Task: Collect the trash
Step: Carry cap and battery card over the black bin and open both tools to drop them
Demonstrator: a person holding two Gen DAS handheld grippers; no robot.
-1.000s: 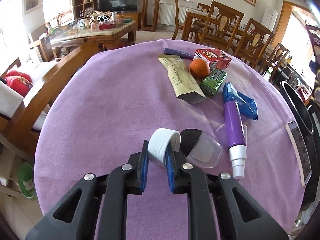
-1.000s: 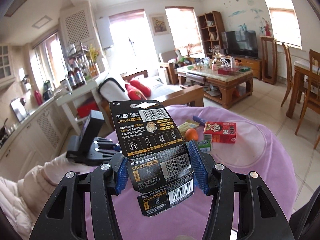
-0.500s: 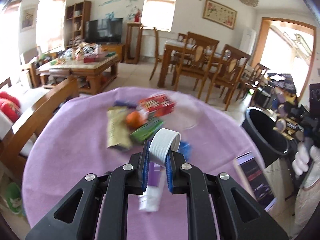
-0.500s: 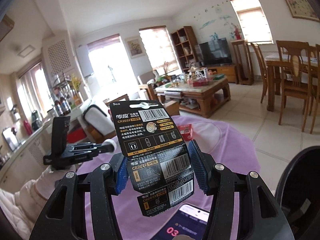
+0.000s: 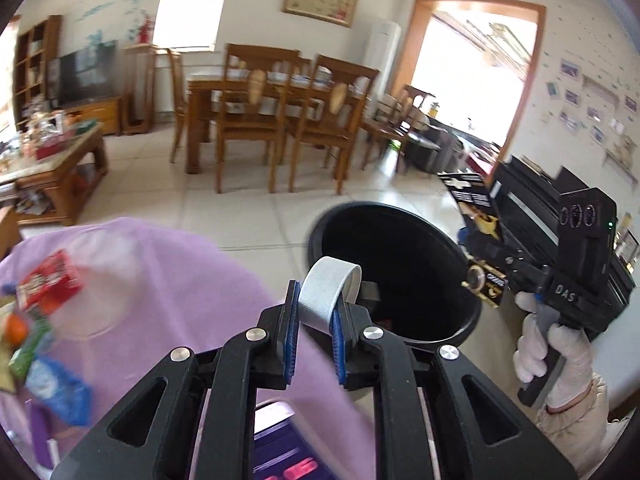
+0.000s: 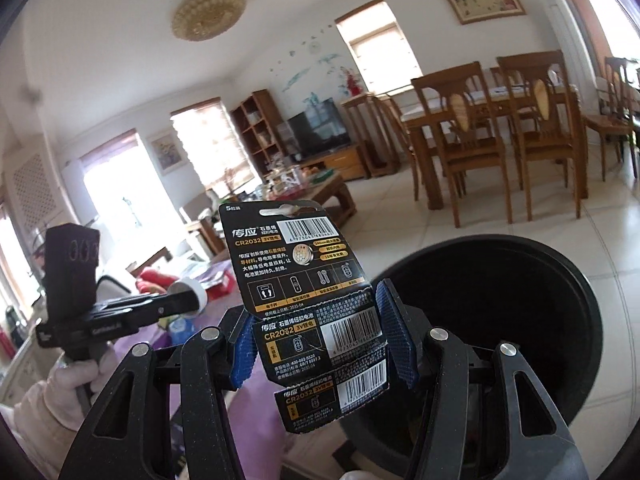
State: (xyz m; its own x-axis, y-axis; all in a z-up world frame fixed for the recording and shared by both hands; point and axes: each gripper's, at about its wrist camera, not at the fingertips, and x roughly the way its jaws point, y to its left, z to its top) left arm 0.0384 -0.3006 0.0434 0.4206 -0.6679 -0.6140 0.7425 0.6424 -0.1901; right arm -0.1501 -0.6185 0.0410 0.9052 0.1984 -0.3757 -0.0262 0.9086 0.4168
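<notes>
Left gripper (image 5: 314, 322): jaws clenched on white ribbed cap (image 5: 326, 290), cap upright on edge between blue pads, held above near rim of black bin (image 5: 400, 276). Right gripper (image 6: 316, 336): jaws grasping black battery card (image 6: 304, 280) by its sides, card upright, bin just right of it on floor. Desk under purple cloth (image 5: 180, 280), left of bin. Red box (image 5: 50, 280), orange (image 5: 16, 328), blue wrapper (image 5: 60, 396) blurred at desk's left. Phone (image 5: 288, 452) at near edge.
</notes>
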